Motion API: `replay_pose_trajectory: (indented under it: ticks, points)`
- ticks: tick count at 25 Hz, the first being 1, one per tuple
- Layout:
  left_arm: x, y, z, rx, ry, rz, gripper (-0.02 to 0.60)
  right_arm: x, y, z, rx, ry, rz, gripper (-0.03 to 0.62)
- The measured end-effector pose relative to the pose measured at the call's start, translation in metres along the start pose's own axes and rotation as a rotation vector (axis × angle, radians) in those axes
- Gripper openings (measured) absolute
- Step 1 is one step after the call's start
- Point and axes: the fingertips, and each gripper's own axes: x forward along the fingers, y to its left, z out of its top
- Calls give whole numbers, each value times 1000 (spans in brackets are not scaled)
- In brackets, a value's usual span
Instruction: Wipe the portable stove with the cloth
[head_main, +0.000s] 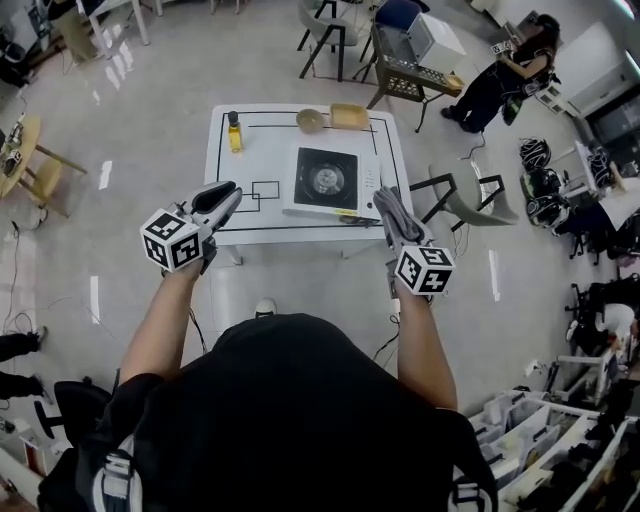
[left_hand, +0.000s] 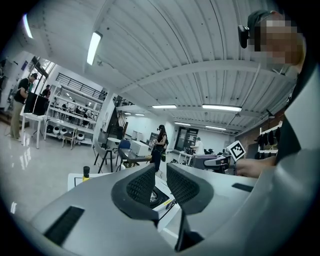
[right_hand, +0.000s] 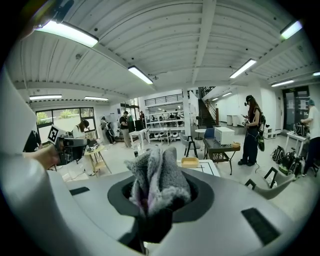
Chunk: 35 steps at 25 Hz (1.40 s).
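The portable stove (head_main: 327, 181), white with a black top and a round burner, sits on the right half of the white table (head_main: 262, 152). A strip of the stove (left_hand: 159, 196) shows between the left jaws. My left gripper (head_main: 230, 195) (left_hand: 161, 182) hovers at the table's near left edge, jaws nearly together with nothing between them. Just off the stove's near right corner, my right gripper (head_main: 400, 232) (right_hand: 159, 197) is shut on a bunched grey cloth (head_main: 385, 203) (right_hand: 157, 180). The cloth sticks up out of the jaws and is clear of the stove.
At the table's far edge stand a yellow bottle (head_main: 234, 133), a bowl (head_main: 310, 120) and a yellow tray (head_main: 349, 116). A grey chair (head_main: 455, 200) is right of the table. A person (head_main: 505, 75) stands at the far right by a cart.
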Motion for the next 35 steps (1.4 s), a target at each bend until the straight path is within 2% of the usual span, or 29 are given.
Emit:
replay_pose_trajectory:
  ticks: [19, 35]
  points:
    - [2, 37, 4, 5, 28, -78, 74, 20, 7, 6, 12, 13, -96, 120]
    - [36, 49, -1, 5, 49, -91, 71, 47, -26, -3, 33, 23, -120, 118]
